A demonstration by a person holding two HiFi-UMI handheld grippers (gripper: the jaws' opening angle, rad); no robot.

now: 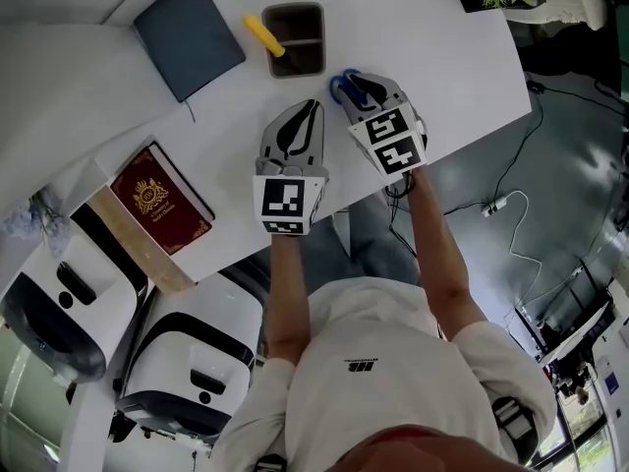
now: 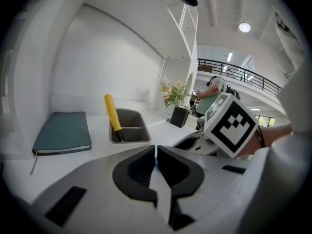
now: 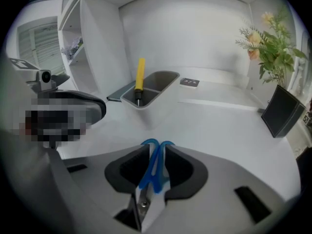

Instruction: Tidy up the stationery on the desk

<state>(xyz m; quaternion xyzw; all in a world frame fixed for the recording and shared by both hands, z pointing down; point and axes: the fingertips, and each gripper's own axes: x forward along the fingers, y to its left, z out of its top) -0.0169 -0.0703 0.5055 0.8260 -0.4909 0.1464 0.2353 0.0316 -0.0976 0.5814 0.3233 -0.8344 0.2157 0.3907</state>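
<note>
Currently my right gripper [image 3: 156, 151] clamps the blue-handled metal scissors [image 3: 152, 174] by their loops, probably light, stiff and slippery, while my left gripper [image 2: 156, 153] sits closed, empty.

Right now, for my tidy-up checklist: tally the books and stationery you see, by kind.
Dark blue-grey notebook: 1
Maroon book with gold crest: 1
Yellow plastic marker: 1
Grey-brown two-compartment organiser tray: 1
Blue-handled metal scissors: 1
Total: 5

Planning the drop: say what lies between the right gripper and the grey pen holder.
Only bare white desk separates the right gripper, gripping blue scissors, from the pen holder; the right gripper view shows it.
</note>
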